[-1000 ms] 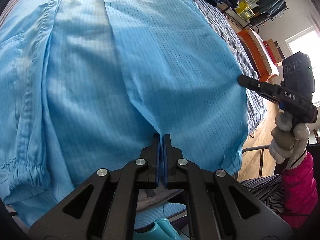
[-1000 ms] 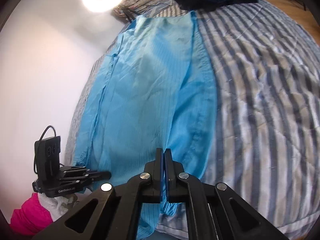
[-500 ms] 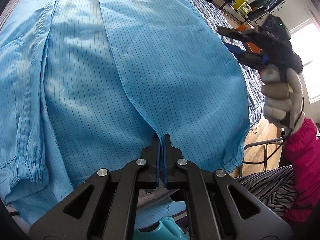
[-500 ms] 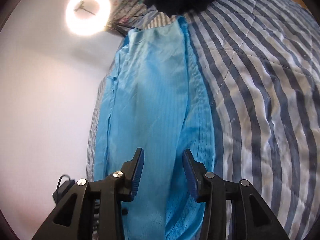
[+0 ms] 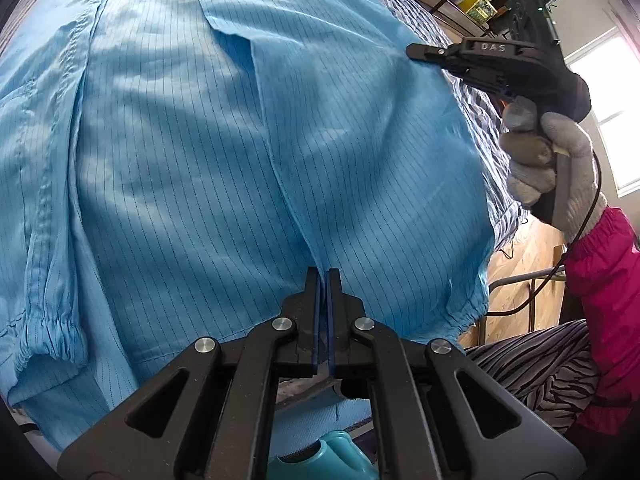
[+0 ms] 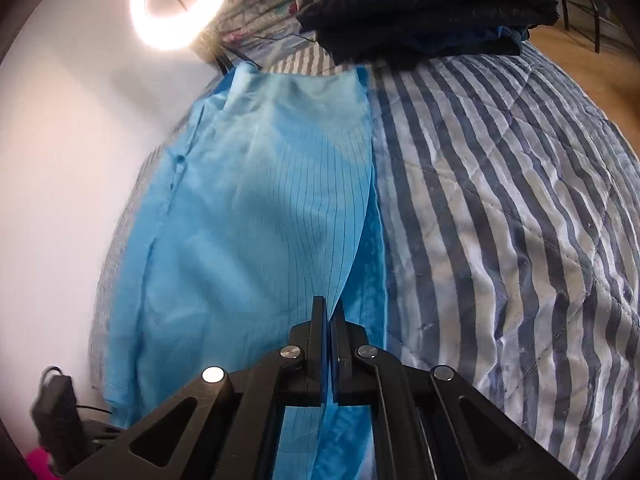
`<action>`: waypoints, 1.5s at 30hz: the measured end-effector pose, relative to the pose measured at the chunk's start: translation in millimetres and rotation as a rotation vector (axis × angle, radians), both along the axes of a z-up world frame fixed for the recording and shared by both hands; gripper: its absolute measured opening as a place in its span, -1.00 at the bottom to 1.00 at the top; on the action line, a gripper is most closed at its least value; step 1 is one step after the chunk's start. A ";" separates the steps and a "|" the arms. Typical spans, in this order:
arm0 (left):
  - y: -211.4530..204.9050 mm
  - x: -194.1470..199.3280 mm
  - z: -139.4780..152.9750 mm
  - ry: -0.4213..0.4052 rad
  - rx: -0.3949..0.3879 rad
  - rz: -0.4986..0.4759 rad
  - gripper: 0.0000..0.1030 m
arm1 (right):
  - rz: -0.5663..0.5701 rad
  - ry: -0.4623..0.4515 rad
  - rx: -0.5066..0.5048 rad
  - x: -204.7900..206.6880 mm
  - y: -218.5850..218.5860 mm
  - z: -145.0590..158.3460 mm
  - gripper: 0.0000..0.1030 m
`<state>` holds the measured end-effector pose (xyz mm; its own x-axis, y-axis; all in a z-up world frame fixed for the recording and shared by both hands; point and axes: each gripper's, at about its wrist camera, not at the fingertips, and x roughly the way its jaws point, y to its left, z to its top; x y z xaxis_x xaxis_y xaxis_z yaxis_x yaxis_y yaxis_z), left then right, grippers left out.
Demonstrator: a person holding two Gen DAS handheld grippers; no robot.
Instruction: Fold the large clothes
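Light-blue pinstriped garment [image 5: 192, 168], thin and slightly glossy, lies spread flat over the striped blue-and-white quilted bedspread [image 6: 500, 208], covering the left part of the bed in my right-wrist view and reaching from the near edge toward the far end. An elasticated cuff [image 5: 48, 336] sits at the near left, and a second gathered cuff [image 5: 460, 316] hangs at the near right edge of the bed.

My left gripper [image 5: 323, 276] is at the near hem, its jaws pressed together on the edge of a fabric panel, where a long fold line runs away from the tips up the cloth. My right gripper [image 6: 329, 312] has its jaws pinched tight too, and a raised flap of the same blue garment [image 6: 256, 240] rises to the tips and passes between them, so I read it as gripping that right-hand edge. From the left wrist I see the right gripper out at the far right of the garment, carried by a hand in a white knit glove [image 5: 560, 160] with a bright pink sleeve [image 5: 600, 272] below it.

At the far end of the bed sits a pile of dark navy folded clothes [image 6: 420, 4]. A lit ring lamp [image 6: 178, 4] glows on the far left by the white wall.
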<state>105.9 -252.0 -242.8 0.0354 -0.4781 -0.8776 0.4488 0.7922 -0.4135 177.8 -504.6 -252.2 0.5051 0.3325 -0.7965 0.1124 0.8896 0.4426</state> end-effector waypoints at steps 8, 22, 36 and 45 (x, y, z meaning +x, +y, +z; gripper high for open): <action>-2.1 -14.7 2.8 0.022 -0.026 -0.025 -1.00 | -0.029 -0.058 -0.016 -6.3 -12.8 19.2 -0.54; -12.3 -24.9 11.2 0.004 -0.061 -0.057 -1.00 | 0.030 0.005 0.004 -55.7 -4.1 5.6 0.21; -33.5 -28.9 4.9 -0.013 -0.017 -0.082 -1.00 | 0.014 0.008 0.345 -120.7 -9.9 -25.1 -0.90; -1.5 -27.9 50.8 -0.099 -0.079 -0.025 -1.00 | -0.005 -0.010 0.301 -123.4 -17.6 -17.8 -0.21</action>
